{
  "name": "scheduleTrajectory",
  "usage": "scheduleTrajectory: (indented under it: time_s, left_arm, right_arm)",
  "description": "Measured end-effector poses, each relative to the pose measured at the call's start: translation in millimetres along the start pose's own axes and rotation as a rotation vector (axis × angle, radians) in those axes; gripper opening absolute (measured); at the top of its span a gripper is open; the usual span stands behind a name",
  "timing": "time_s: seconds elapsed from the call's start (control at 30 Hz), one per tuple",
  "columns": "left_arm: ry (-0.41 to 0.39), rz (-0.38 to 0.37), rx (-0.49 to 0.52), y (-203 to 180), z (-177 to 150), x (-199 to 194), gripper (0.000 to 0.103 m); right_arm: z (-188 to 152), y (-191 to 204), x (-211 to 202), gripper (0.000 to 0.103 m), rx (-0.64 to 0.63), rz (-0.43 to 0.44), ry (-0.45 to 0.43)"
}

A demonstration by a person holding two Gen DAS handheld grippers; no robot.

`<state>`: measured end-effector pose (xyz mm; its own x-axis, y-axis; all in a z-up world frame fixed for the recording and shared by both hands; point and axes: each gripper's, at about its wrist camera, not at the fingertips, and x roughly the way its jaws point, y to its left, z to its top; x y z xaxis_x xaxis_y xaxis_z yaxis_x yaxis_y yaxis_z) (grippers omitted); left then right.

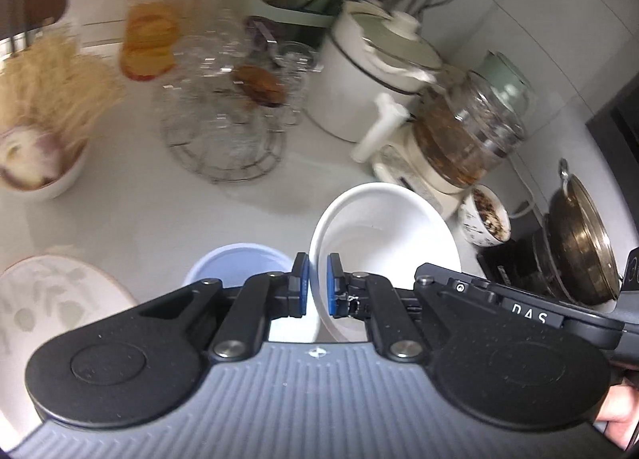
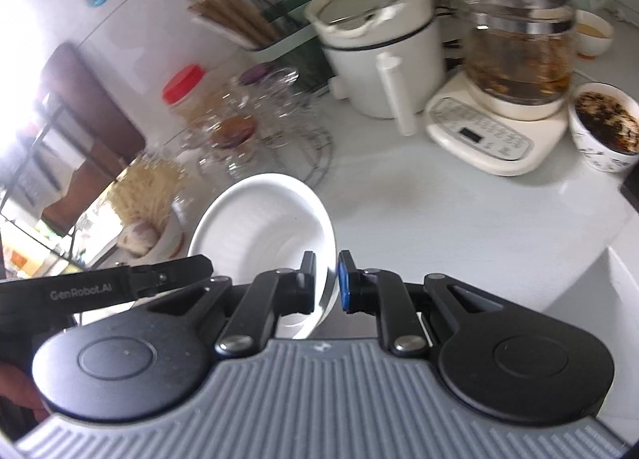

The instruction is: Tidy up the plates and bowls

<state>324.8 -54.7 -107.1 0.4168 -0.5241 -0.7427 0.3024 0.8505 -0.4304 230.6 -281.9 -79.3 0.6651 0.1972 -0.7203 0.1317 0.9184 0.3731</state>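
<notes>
Bowl-carrying is the step in hand, by my reading: both claws pinch opposite edges of one white bowl (image 1: 383,243), held tilted above the white counter (image 1: 159,211). In the left wrist view the left gripper (image 1: 317,287) is closed down onto the bowl's near rim, a blue pad on each face of the wall, and the bowl spreads ahead and to the right of the jaws. Left of that claw, low on the counter, lies a leaf-patterned plate (image 1: 44,299); just left of the jaws and below them sits a pale blue bowl (image 1: 235,263), which looks a likely stacking place. Ahead stand a wire rack of glass cups (image 1: 227,115) and a white electric pot (image 1: 359,72); a glass kettle (image 1: 471,131) is ahead to the right.

In the right wrist view the right gripper (image 2: 326,283) is likewise nipped tight on the opposite rim, the bowl reaching ahead and left of its jaws, with the left claw's black arm crossing at far left.

To do this well, keep both grips firm and move the hands together so the rim is not twisted. Level the bowl before lowering it. Steer clear of the glass cups ahead, centre it over the blue bowl, and loosen neither claw until it rests.
</notes>
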Motion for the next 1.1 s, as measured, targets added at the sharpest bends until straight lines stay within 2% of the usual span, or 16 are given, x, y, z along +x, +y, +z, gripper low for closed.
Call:
scheduleTrajectory:
  time_s: [0.23,0.43,0.8,1.03,1.07,1.1]
  left_arm:
    - [-0.022,0.062,-0.084,33,-13,-15,0.010]
    - [-0.010,0.093,-0.127,53,-18,-11,0.010]
    - [0.080,0.118,-0.118,68,-22,17,0.010]
    - [0.105,0.133,-0.111,71,-20,21,0.011]
    - [0.110,0.133,-0.112,72,-20,21,0.015]
    - [0.114,0.134,-0.118,73,-20,22,0.025]
  right_arm:
    - [-6,29,24,0.014,-0.085,0.042,0.067]
    - [-11,41,45,0.014,-0.124,0.044,0.104]
    - [-21,33,73,0.016,-0.097,0.025,0.170]
    - [-18,31,74,0.016,-0.080,0.021,0.142]
    - [-17,31,74,0.017,-0.077,0.019,0.139]
    - [-16,31,73,0.017,-0.074,0.018,0.133]
